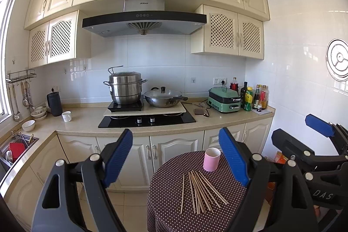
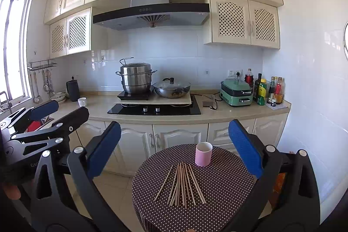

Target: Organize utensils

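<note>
Nothing picked up yet; looked like the approach stage before the first grab. Left gripper (image 1: 176, 158) spread wide and empty, held above and short of the round table (image 1: 165, 171). Right gripper (image 2: 174, 149) likewise spread wide, empty, alongside it. Chopsticks (image 1: 201, 191) fanned loose on the dotted cloth, overlapping at the far ends, one stick lying apart on the left. Pink cup (image 1: 211, 159) upright just behind the fan, near but not clearly touching. Next move probably: drop onto the pile, close on one or a few sticks, then tip them into the cup. Thin sticks flat on cloth, so a low, well-aligned pinch needed; crossed sticks likely to drag neighbours. Cup light-looking, could be knocked over on insertion. Behind: counter with steamer pot (image 1: 125, 87), wok (image 1: 163, 97), green cooker (image 1: 224, 99), bottles (image 1: 253, 96); all well apart, nothing blocking the table.
</note>
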Demonstrator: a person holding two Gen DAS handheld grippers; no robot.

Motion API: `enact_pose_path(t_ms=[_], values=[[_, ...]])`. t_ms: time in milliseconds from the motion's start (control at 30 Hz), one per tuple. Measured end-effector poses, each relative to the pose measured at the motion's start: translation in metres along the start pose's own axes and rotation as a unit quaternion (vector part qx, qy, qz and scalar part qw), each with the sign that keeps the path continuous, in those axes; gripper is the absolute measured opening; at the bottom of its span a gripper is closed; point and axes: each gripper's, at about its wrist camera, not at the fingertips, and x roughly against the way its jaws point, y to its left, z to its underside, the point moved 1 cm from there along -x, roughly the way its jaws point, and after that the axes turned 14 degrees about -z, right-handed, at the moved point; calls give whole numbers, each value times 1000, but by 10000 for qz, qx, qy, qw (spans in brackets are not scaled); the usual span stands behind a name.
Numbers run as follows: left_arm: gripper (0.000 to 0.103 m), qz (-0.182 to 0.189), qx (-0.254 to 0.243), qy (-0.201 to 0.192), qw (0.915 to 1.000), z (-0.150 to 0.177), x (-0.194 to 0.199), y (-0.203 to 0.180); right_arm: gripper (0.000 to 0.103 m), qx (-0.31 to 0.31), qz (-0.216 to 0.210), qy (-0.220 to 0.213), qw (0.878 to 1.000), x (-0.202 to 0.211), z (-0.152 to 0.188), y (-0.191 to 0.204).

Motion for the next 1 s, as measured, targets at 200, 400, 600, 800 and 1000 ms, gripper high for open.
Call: enact_pose_path(t_ms=[200, 400, 600, 800, 1000], values=[[80, -14, -11, 35, 10000, 1, -3, 1, 97, -16, -11, 32, 10000, -4, 2, 0], [80, -20, -20, 74, 10000, 0, -9, 3, 97, -38, -16, 49, 10000, -7, 0, -1], [80, -13, -38, 98, 9999, 2, -13, 5, 97, -55, -18, 67, 10000, -11, 1, -1], [80, -27, -51, 152, 9999, 4, -20, 7, 97, -74, -39, 132, 9999, -20, 2, 0], [80, -34, -68, 232, 9997, 7, -32, 11, 97, -116, -67, 233, 9996, -34, 3, -1]])
